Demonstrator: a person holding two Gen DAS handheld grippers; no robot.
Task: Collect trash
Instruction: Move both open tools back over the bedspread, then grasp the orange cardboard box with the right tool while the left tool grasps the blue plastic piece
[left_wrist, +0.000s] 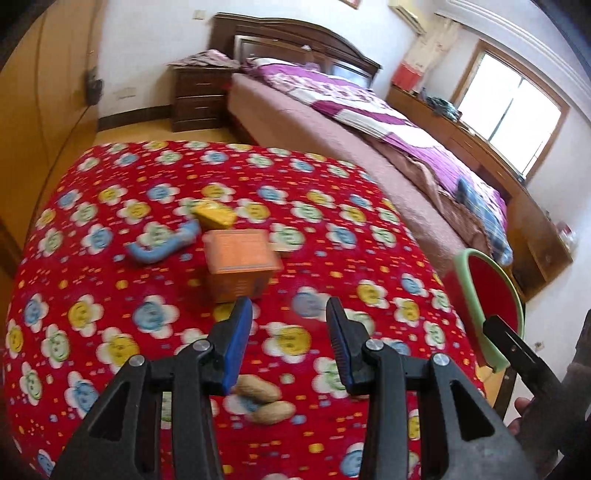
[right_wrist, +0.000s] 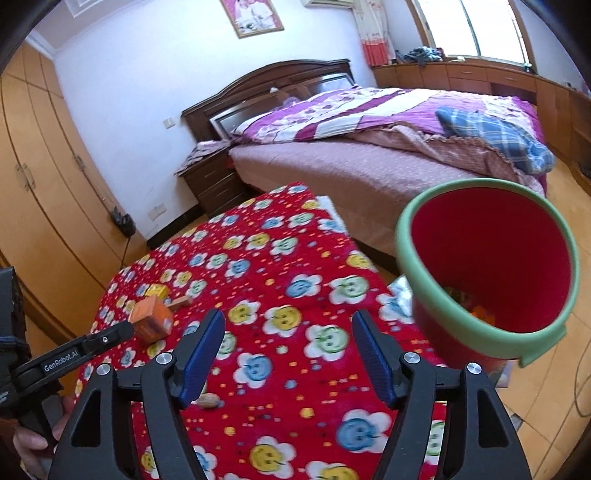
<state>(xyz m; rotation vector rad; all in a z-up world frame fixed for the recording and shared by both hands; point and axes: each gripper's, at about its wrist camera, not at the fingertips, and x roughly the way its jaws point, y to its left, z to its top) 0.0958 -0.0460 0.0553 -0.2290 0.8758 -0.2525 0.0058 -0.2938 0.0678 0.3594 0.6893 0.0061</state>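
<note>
Both grippers are hanging released and empty: the left gripper (left_wrist: 290, 306) is nearing the orange cardboard box (left_wrist: 240, 262), left of the green-rimmed red bin (right_wrist: 487, 273); next, a clench on it. The right gripper (right_wrist: 288, 325) is idling.

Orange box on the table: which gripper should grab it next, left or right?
Left. The left gripper is open and empty with the orange box just beyond its fingertips. The right gripper, also open and empty, sits nearer the red bin, farther from the box.
</note>
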